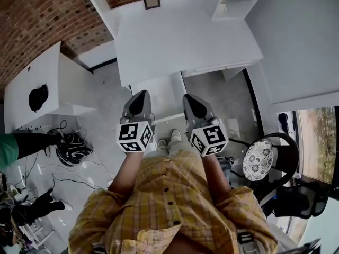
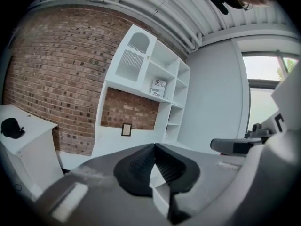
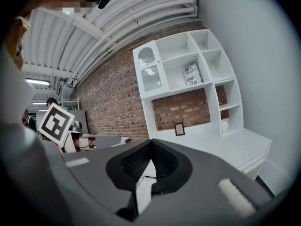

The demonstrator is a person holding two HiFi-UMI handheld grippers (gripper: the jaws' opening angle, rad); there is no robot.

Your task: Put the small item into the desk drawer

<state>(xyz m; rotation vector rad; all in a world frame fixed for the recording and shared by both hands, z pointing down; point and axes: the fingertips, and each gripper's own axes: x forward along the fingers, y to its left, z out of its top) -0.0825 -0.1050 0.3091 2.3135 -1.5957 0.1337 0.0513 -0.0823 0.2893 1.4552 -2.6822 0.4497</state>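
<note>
Far left, a small black item sits on the white side table, well apart from both tools. Cables tangle on the floor just below. Moving in, the left gripper is held up in front of the person's yellow plaid shirt, jaws pressed together with nothing between them. Right beside it is the right gripper, its jaws likewise together and empty. Ahead of both stands the white desk, its drawer front looking shut. Far right is a chair with a patterned cushion.
</note>
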